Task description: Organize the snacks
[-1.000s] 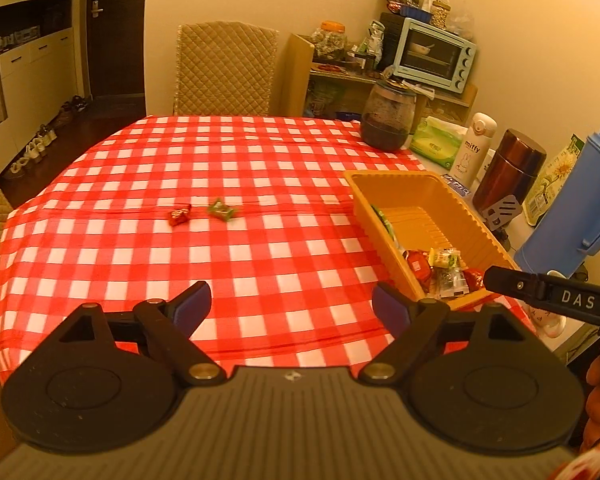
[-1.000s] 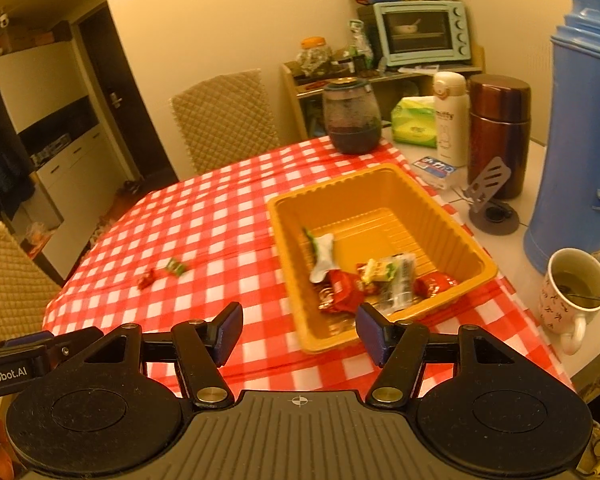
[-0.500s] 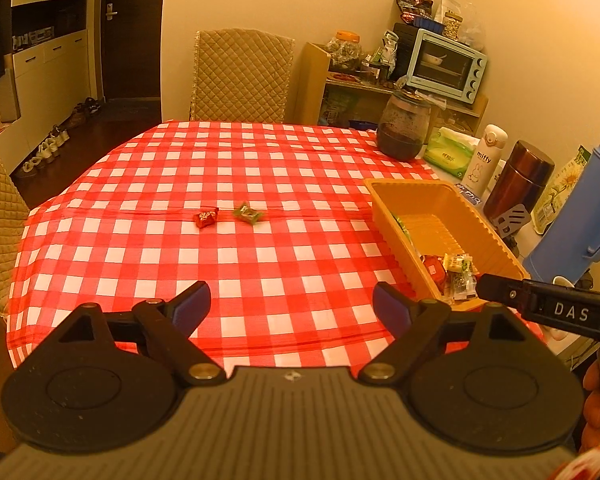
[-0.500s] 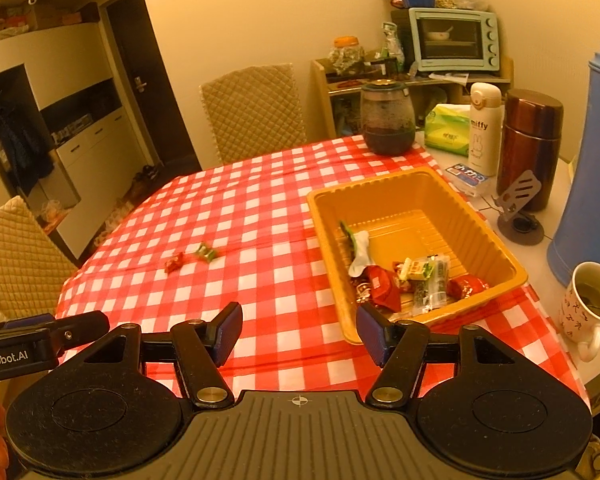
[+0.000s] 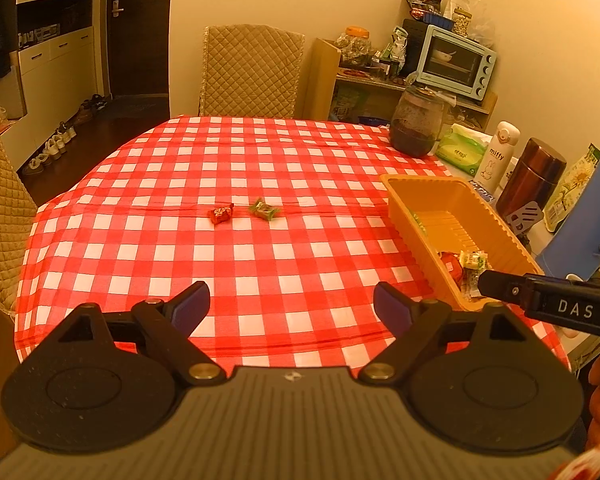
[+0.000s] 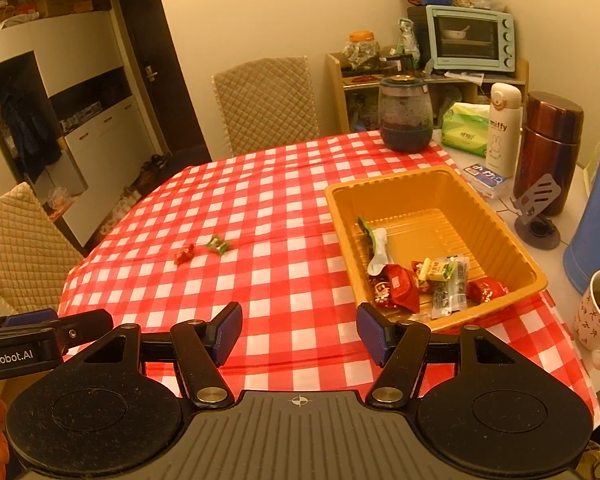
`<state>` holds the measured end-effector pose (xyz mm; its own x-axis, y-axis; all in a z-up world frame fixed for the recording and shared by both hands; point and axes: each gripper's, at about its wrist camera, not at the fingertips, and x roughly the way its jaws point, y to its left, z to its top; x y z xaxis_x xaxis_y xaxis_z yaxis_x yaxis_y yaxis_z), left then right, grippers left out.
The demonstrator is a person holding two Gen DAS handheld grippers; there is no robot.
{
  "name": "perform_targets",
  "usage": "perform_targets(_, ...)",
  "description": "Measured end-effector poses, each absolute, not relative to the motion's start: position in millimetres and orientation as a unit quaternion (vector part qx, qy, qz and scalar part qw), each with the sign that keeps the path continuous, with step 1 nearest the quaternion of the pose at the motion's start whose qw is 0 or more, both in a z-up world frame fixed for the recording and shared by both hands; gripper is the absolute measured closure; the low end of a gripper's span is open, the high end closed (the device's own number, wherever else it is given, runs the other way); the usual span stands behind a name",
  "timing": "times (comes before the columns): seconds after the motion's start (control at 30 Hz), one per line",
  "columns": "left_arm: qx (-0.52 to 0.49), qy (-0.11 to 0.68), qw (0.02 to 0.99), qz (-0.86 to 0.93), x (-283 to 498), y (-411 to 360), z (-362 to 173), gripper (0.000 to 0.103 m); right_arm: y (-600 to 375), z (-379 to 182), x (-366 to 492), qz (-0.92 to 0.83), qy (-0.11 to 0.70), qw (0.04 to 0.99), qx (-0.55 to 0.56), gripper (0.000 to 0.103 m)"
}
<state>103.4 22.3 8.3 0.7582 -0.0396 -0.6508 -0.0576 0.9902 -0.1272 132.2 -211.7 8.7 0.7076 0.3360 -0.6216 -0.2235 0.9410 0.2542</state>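
Blue jug point(image 6: 598, 216): cut off by the right edge in both views. Mug point(image 6: 598, 316): partly cropped at the right edge. Tray point(image 5: 428, 236): its near wall hides most of the snacks point(image 5: 466, 266) in the left view. Candy point(image 5: 221, 213) wrapper print: too small to read.

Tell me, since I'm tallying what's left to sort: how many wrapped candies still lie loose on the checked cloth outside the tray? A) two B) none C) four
A: a red candy and a green candy lie side by side on the cloth, outside the orange tray.
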Motion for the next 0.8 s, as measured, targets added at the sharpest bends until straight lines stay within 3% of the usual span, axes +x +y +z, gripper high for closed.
perform_targets(0.8, -0.04, 0.36, 0.932, 0.019, 172, 74, -30, 0.016, -159, -29, 193, 0.193, 0.364, 0.91, 0.035, 0.04)
